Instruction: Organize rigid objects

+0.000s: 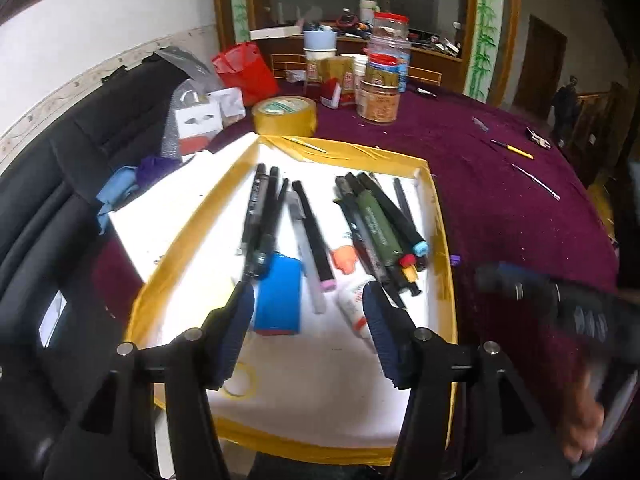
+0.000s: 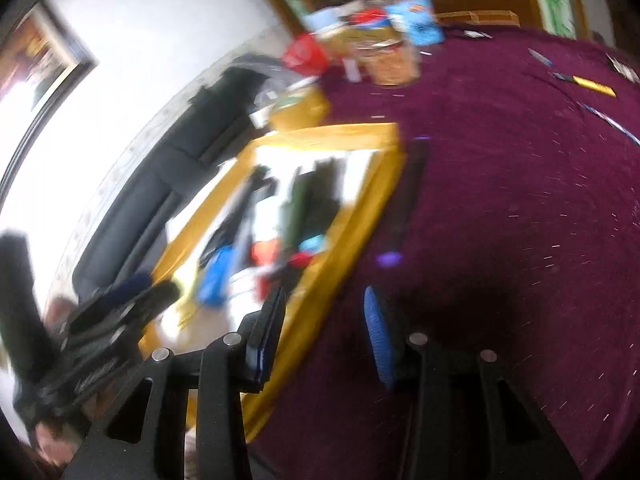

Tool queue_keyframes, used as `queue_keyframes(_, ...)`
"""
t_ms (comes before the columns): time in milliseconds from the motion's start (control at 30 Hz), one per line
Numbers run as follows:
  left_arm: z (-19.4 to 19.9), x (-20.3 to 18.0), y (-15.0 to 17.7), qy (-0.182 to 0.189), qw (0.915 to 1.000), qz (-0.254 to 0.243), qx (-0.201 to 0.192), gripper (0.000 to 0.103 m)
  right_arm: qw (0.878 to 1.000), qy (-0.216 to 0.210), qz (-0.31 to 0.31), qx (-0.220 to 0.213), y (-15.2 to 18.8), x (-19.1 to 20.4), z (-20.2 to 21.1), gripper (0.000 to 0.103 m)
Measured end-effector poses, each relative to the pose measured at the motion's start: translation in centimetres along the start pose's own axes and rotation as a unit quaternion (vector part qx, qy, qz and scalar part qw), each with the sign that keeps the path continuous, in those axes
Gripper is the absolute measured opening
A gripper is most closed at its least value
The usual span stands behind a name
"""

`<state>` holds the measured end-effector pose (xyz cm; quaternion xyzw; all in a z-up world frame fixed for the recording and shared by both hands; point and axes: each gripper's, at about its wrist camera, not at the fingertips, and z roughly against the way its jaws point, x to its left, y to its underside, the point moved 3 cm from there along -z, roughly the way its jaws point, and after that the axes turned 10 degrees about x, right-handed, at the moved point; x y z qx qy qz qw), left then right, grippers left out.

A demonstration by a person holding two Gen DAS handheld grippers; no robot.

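A white tray with a yellow taped rim [image 1: 444,240] holds a left bunch of black pens [image 1: 260,216], a right bunch of markers [image 1: 380,220], a pink-tipped black marker [image 1: 314,232], a blue block [image 1: 278,300], an orange eraser [image 1: 344,260] and a white tube [image 1: 352,304]. My left gripper [image 1: 308,312] hangs open over the tray's near half, with nothing gripped. My right gripper [image 2: 324,328] stands open and empty above the tray's right rim [image 2: 360,220] and the purple cloth. A black pen with a purple cap [image 2: 404,200] lies on the cloth beside that rim. The right wrist view is blurred.
A yellow tape roll [image 1: 285,115], jars [image 1: 378,100] and a red bag [image 1: 246,72] crowd the table's far side. A yellow-handled tool [image 1: 514,149] and small bits lie on the purple cloth [image 1: 500,200]. A black sofa [image 1: 48,184] runs along the left.
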<state>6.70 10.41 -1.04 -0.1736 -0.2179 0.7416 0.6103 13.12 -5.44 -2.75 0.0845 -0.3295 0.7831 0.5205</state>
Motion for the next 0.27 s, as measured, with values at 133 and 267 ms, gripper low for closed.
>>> queue_keyframes(133,0.1,1.8,-0.2,0.001,0.9998,0.018,-0.004,0.060,0.999,0.004,0.050,-0.006,1.0,3.7,0.2,0.056)
queue_keyframes(267,0.4,3.6,-0.1,-0.015,0.9993,0.030,-0.014,0.071,0.999,0.001,0.047,0.007,1.1,4.7,-0.8,0.056)
